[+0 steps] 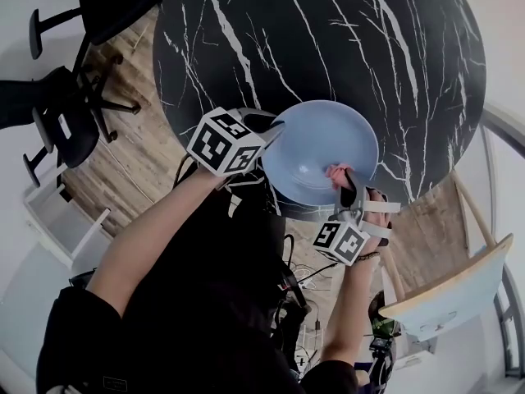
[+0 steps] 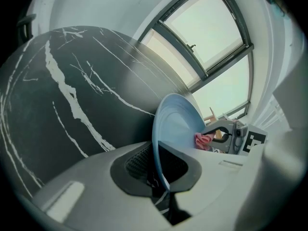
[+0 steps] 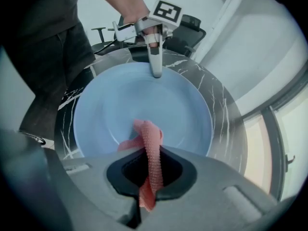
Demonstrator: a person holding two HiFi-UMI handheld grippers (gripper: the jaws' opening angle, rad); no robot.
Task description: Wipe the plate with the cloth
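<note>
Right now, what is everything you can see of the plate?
The plate is round, pale blue and glossy, with a broad rim around a shallow well. It is held tilted at the edge of the black marble table. The left gripper is shut on its rim; the right gripper holds the pink cloth against its inner face.

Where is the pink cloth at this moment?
Right gripper view, centre: the cloth is clamped in the right gripper, its free end against the inside of the blue plate.
</note>
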